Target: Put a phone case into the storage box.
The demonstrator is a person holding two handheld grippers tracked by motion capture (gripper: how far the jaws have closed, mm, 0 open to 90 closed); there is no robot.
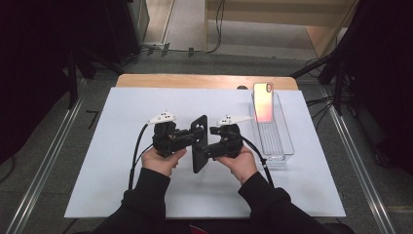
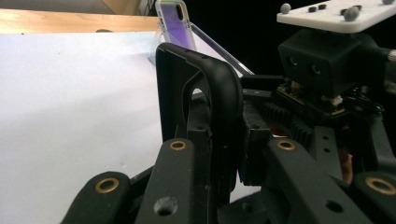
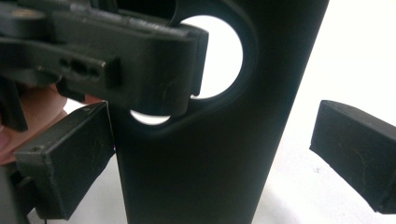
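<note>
High view: the left tongs [image 1: 195,134] and the right tongs [image 1: 207,148] meet over the middle of the surface, with a black phone case [image 1: 199,144] held up on edge between them. In the left gripper view the left tongs [image 2: 219,154] are clamped on the edge of the case [image 2: 205,93], their jaws drawn close on its thin wall. In the right gripper view the right tongs [image 3: 212,158] stand apart: the case [image 3: 210,154] sits between the pads, touching the left pad or very nearly so, with a clear gap to the right pad.

The case is matt black, an empty shell with rounded corners and a rounded camera opening near one end, through which the white surface shows.

The surface [image 1: 97,161] is a white sheet over a wooden top whose far edge [image 1: 195,81] shows bare. Near its right edge lies a clear plastic tray [image 1: 277,146], and a phone [image 1: 263,103] in a pale case leans upright at the tray's far end. Grey floor and dark frames surround it.

The black case is off the surface, well apart from the tray.
</note>
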